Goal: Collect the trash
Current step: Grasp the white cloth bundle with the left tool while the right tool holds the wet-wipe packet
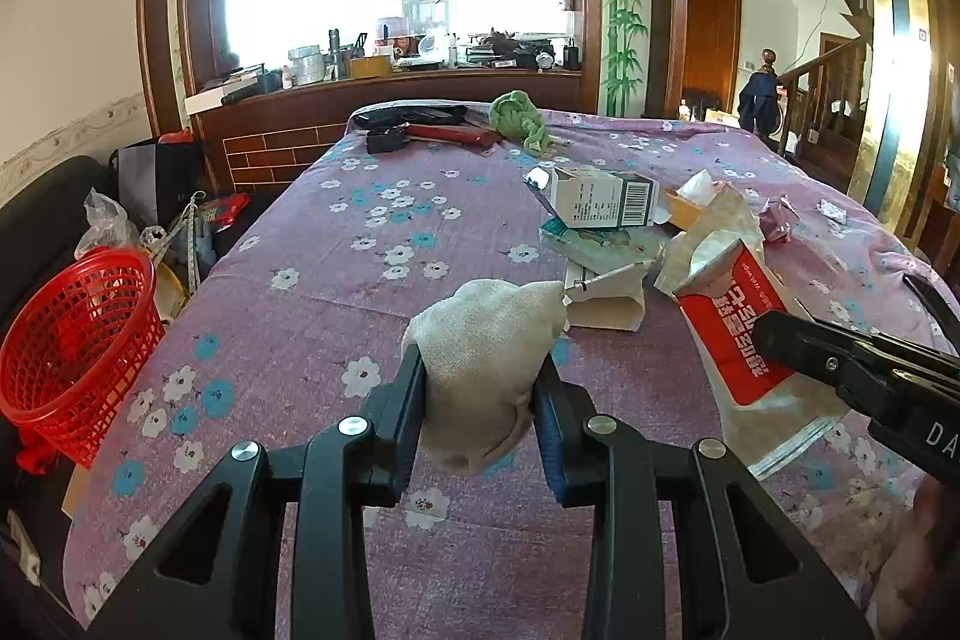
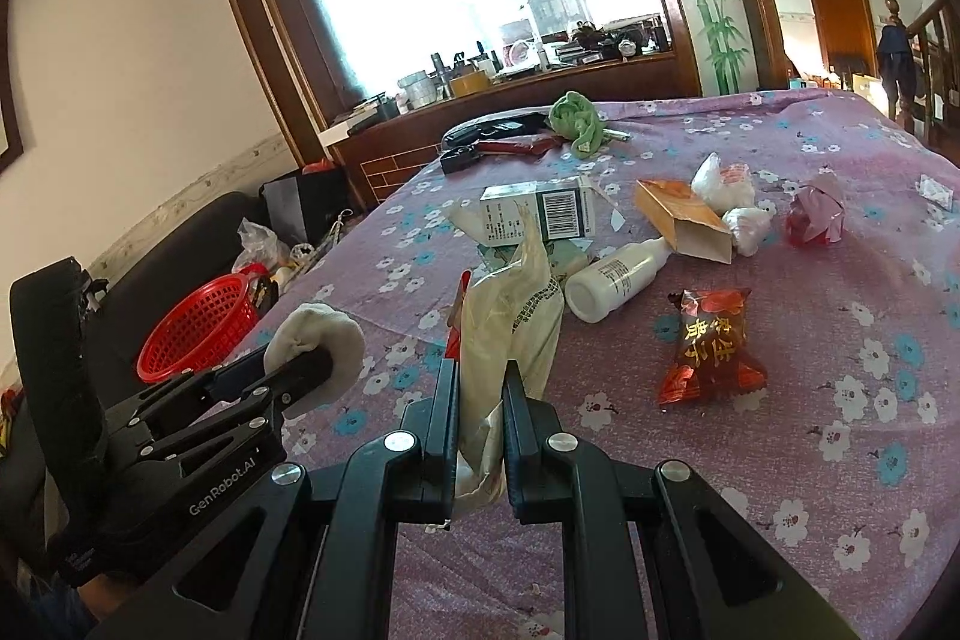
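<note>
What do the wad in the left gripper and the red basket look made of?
Wad: probably woven off-white cloth, matte; a fine weave shows and it bunches softly between the pads. Red basket: apparently moulded plastic, slightly glossy, with an open lattice wall.

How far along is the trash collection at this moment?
Early. The red basket looks empty. In hand: left gripper clamps a wadded cloth; right gripper clamps a crumpled bag. Left on the table: carton, bottle, snack packet.

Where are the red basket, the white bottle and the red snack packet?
red basket (image 1: 78, 334), left wrist view, on its mesh wall.
white bottle (image 2: 612, 280), right wrist view, on its body.
red snack packet (image 2: 711, 343), right wrist view, on its printed front.
</note>
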`<state>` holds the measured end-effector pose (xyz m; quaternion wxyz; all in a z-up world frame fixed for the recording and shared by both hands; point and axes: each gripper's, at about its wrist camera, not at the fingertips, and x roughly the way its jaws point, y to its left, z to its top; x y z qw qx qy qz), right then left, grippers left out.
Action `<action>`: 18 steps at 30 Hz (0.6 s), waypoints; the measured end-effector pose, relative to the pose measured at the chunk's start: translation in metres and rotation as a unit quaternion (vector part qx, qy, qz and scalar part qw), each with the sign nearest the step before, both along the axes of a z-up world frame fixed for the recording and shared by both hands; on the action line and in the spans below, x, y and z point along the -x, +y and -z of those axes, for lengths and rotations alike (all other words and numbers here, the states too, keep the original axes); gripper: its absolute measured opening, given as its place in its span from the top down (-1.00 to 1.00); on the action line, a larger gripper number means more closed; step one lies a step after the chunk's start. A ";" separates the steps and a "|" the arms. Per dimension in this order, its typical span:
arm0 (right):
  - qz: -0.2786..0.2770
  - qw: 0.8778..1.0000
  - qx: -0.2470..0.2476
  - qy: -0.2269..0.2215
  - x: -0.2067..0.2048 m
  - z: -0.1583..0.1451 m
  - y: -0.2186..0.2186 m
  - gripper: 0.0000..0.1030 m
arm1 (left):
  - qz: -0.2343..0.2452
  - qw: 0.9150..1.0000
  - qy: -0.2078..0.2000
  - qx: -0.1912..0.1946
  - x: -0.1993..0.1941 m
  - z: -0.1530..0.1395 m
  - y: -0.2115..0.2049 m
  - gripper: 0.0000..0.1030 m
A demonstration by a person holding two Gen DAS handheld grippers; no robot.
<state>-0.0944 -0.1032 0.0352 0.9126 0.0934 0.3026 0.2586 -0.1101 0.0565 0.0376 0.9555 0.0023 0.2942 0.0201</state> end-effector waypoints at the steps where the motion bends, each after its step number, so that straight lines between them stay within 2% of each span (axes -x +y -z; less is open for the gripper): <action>1: 0.001 1.000 0.000 0.000 0.000 0.000 0.000 0.73 | 0.000 1.000 0.000 0.000 0.000 0.000 0.000 0.38; 18: 0.001 1.000 0.000 0.000 0.001 0.000 -0.001 0.73 | -0.002 1.000 0.000 -0.001 0.000 0.001 0.001 0.38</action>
